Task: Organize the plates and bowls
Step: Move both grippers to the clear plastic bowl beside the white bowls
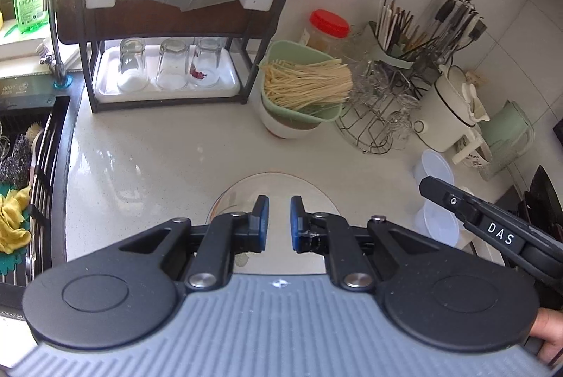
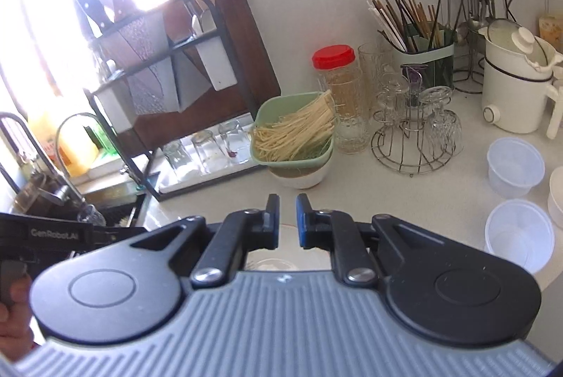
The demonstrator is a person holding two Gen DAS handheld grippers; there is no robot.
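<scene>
Starting at the left, the sink side holds nothing I need to sort: a rack [image 1: 169, 25] with three upturned glasses [image 1: 169, 67] on its tray, none of it plates or bowls.

My left hand-held gripper [image 1: 279, 222] hangs over the near part of the counter [image 1: 147, 145], its jaws slightly parted with nothing between them. Directly beneath it a clear glass plate [image 1: 278, 187] lies flat on the counter, apart from the other dishes. I read that plate as the piece in hand, not yet gripped.

Further back, in the middle, a green bowl [image 1: 299, 88] full of dry noodles [image 1: 306, 83] sits nested in a white bowl [image 1: 288, 127]. Whether that counts as sorted I cannot tell.

My right hand-held gripper [image 2: 288, 222] is likewise a little open and carrying nothing. Its view catches only a sliver of the glass plate below the fingers.

To the right, two translucent plastic bowls [image 2: 515, 166] stand singly on the counter, one just nearer me than the other [image 2: 519, 234], not stacked. The edge of a white dish [image 2: 556, 197] shows at the frame border beside them.

My judgement: the job is at an early stage. No stack of plates or bowls is visible apart from the noodle pair, and the plate and both plastic bowls are left to gather.
</scene>
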